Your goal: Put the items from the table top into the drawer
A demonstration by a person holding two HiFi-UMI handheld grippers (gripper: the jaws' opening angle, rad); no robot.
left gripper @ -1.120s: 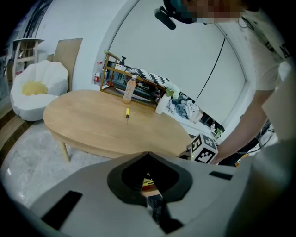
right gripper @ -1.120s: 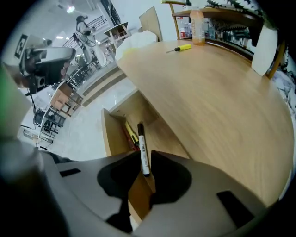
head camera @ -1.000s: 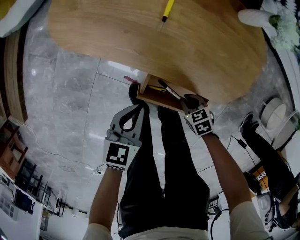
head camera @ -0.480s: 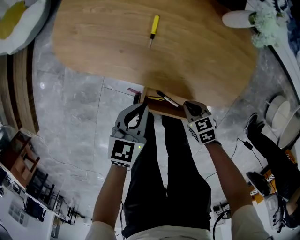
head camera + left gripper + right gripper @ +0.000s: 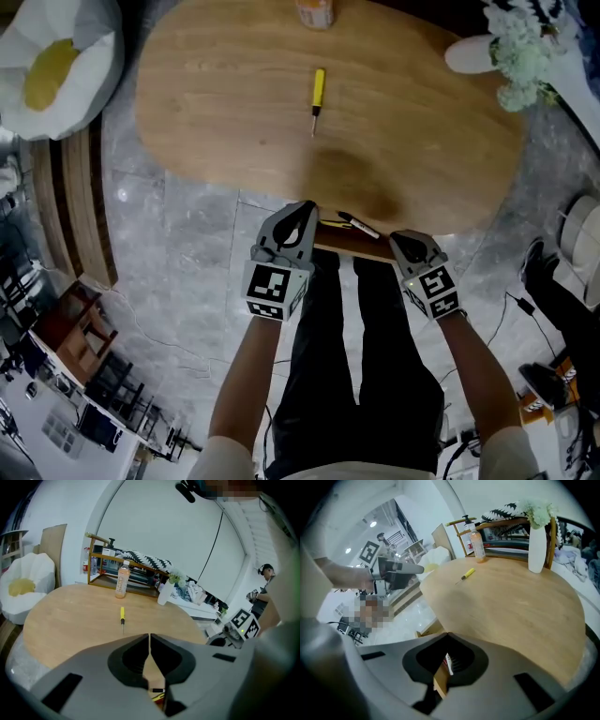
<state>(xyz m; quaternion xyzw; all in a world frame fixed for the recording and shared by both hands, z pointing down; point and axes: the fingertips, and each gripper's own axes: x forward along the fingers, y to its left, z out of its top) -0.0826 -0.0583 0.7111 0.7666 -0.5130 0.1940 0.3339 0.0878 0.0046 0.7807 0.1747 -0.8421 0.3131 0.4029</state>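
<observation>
A yellow screwdriver (image 5: 318,94) (image 5: 122,614) (image 5: 467,574) lies on the oval wooden table (image 5: 225,103), well beyond both grippers. Under the table's near edge a wooden drawer (image 5: 361,246) stands open, with a black marker (image 5: 357,225) inside. My left gripper (image 5: 305,207) (image 5: 149,637) is shut and empty, its tips at the drawer's left corner by the table's edge. My right gripper (image 5: 406,240) (image 5: 447,633) hovers at the drawer's right end, jaws together with nothing held. Through its jaws I see the drawer's wall (image 5: 439,679).
An orange drinks bottle (image 5: 314,11) (image 5: 122,579) (image 5: 476,545) and a white vase (image 5: 472,54) (image 5: 536,543) of flowers stand at the table's far side. A white and yellow cushion (image 5: 56,56) lies far left. My legs stand below the drawer. Another person's legs are at right (image 5: 562,291).
Both grippers have moved up to the table's near edge, the left one closing in on the drawer's left corner. Less of the drawer shows from under the table. The right gripper has risen.
</observation>
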